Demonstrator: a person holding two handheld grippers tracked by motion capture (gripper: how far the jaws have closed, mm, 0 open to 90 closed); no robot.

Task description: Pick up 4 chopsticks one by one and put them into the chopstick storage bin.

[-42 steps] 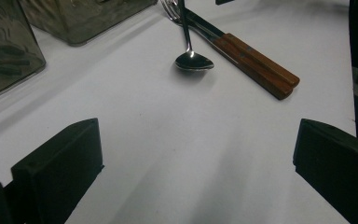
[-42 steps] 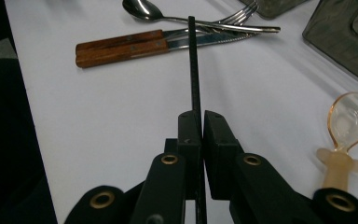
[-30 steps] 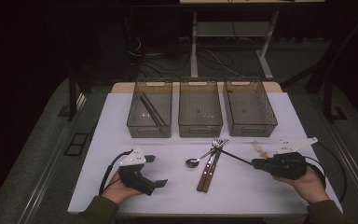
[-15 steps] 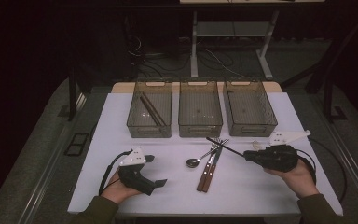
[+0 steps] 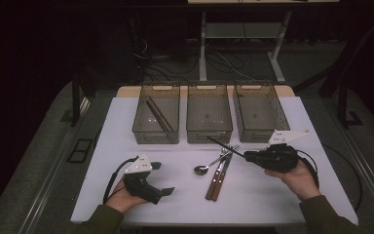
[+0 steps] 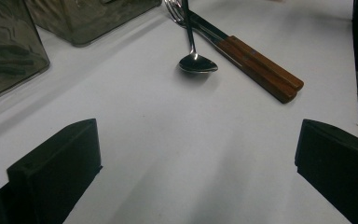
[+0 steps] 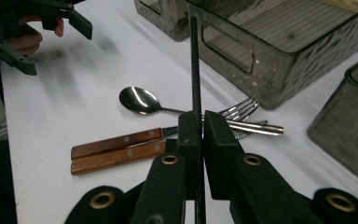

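My right gripper (image 5: 247, 156) (image 7: 201, 133) is shut on a thin black chopstick (image 5: 223, 146) (image 7: 195, 65) that points up and left over the cutlery towards the middle bin (image 5: 209, 134). Under it on the white table lie a spoon (image 5: 202, 169) (image 7: 137, 100) (image 6: 196, 63), a fork (image 7: 238, 111) and two wooden-handled pieces (image 5: 215, 184) (image 7: 116, 149) (image 6: 261, 70). The left gripper (image 5: 161, 178) (image 6: 193, 149) rests near the table's front left, jaws wide open and empty. It is also visible far off in the right gripper view (image 7: 51, 21).
Three smoky plastic bins stand in a row at the back: the left bin (image 5: 156, 136) holds a pair of dark chopsticks (image 5: 158, 115), and the right bin (image 5: 259, 134) looks bare inside. The table's front edge runs just before both hands.
My right gripper has moved left and slightly away from the person, carrying the chopstick over the cutlery. The left hand and its gripper have stayed put.
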